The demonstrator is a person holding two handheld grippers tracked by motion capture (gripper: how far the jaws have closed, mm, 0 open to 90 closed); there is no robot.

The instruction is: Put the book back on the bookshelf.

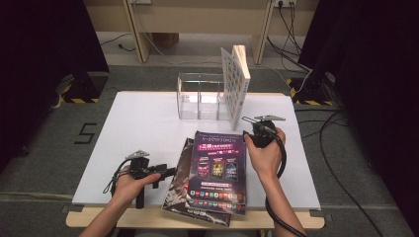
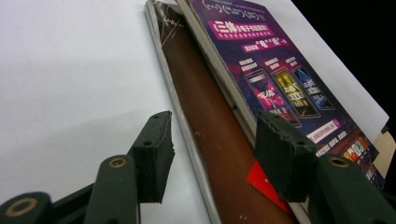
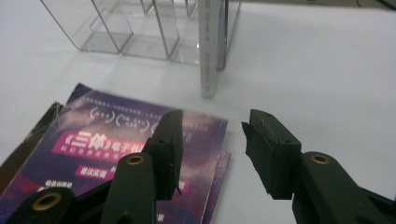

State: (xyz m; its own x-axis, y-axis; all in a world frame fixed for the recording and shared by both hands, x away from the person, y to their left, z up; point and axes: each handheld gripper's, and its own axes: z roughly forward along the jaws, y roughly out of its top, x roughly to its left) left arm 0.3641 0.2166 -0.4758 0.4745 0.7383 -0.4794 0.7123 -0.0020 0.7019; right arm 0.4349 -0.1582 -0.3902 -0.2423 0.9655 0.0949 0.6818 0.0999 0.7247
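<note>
- The room is sitting mostly in darkness: black curtains (image 1: 39, 44) are swallowing both sides of the high view, so what is lying behind them cannot be made out. A grey floor (image 1: 44, 148) is showing at 9 o'clock with a "5" marked on it, and cables (image 1: 341, 148) are trailing across it at 3 o'clock.
- The white table (image 1: 143, 123) is filling the middle; its near wooden edge is peeking out at 6 o'clock.
- The purple book (image 1: 217, 170) is lying flat at about 6 o'clock on the table, on top of a dark magazine (image 1: 175, 185) that it is largely covering; only the magazine's left strip and near corner are showing.
- A clear acrylic holder (image 1: 200, 96) is standing at 12 o'clock, its dividers hard to trace through the glare.
- A white patterned book (image 1: 236, 84) is standing upright against the holder's right end; whether it is resting inside a compartment cannot be told.
- The right gripper (image 3: 211, 140) is hovering at the purple book's far right corner, jaws spread wide and gripping nothing, one jaw over the cover and the other over bare table.
- The left gripper (image 2: 212, 140) is lying low at 8 o'clock, jaws gaping and holding nothing, straddling the stack's left edge.
</note>
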